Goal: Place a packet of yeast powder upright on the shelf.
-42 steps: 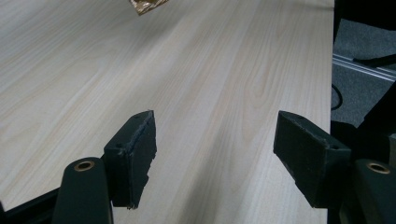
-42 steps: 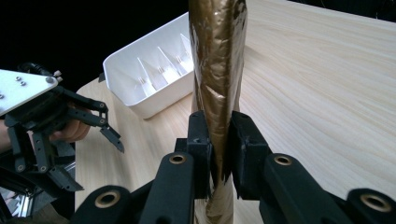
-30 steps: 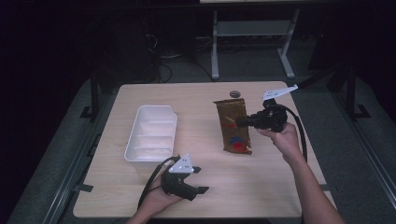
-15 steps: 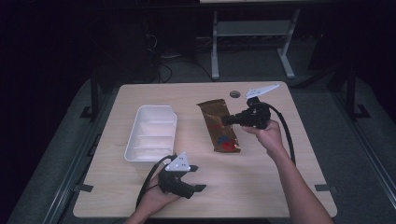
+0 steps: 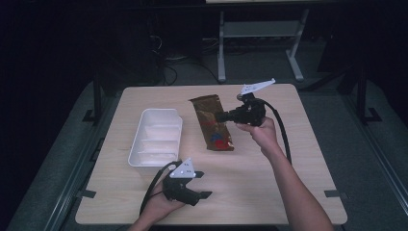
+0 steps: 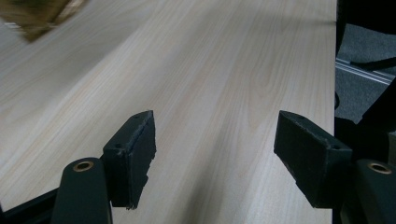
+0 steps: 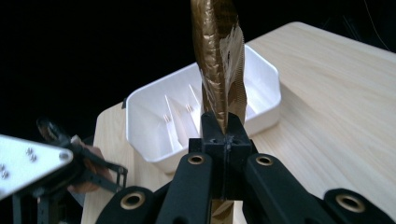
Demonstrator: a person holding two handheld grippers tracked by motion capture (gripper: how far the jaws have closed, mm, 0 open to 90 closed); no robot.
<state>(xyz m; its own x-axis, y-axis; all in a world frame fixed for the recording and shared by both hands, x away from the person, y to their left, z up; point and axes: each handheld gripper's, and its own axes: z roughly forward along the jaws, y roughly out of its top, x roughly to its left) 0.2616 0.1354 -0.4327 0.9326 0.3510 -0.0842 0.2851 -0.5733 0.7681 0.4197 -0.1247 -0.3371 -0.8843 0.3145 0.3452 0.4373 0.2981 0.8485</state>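
A brown and gold snack packet point(image 5: 211, 126) hangs over the middle of the wooden table point(image 5: 293, 192), lifted by its right edge. My right gripper point(image 5: 220, 117) is shut on that edge. In the right gripper view the packet point(image 7: 218, 65) stands edge-on between the closed jaws of the right gripper point(image 7: 223, 136), with the white divided tray point(image 7: 149, 116) behind it. The tray point(image 5: 156, 139) lies left of the packet. Near the front edge my left gripper point(image 5: 201, 185) rests open; in its own view the left gripper point(image 6: 215, 154) has only bare table between its jaws.
A corner of the packet point(image 6: 37, 16) shows blurred at the top left of the left gripper view. The left hand and its gripper point(image 7: 51, 172) appear at the left of the right gripper view. Dark floor and a metal stand point(image 5: 260, 38) lie beyond the table.
My right gripper has carried the packet leftward, closer to the white tray. The left gripper has stayed where it was.
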